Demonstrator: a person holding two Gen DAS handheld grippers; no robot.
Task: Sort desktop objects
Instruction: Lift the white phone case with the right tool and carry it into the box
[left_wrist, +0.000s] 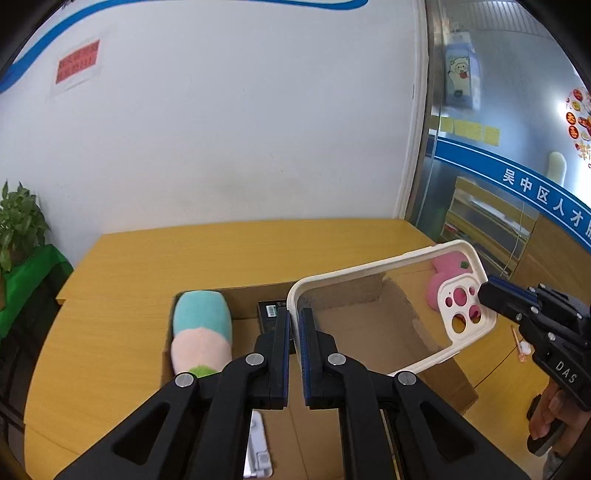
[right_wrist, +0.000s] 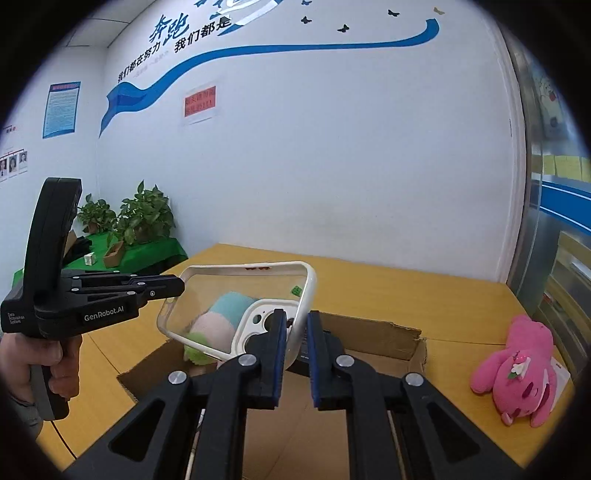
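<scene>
Left wrist view: the left gripper (left_wrist: 294, 354) is seen from behind. Its jaws are pinched tight on one short end of a clear phone case (left_wrist: 373, 314) with a white rim. The case is held up in the air, just ahead of the jaws and to their right. The far end of the case, by the camera holes, is pinched by the right gripper (left_wrist: 487, 297). Below the jaws an open cardboard box (left_wrist: 369, 332) stands on the yellow desk (left_wrist: 122, 325). To the left of the jaws, a soft plush toy (left_wrist: 201, 332) in blue, pink and green lies in the box. A small black item lies just past the jaw tips.

Right wrist view: the right gripper (right_wrist: 296, 347) has its jaws nearly closed on the rim of the phone case (right_wrist: 236, 314), at the end with the camera holes. The other end, far to the left of the jaws, is held by the left gripper (right_wrist: 177, 286). A pink plush bear (right_wrist: 517, 373) lies on the desk (right_wrist: 424, 295), well off to the right of the jaws, outside the cardboard box (right_wrist: 369, 336).

The case is judged to be very light, thin and bendy, with a smooth, slippery rim. It is best held by the white rim, not the clear back. A hard squeeze could make it bend or pop out.
</scene>
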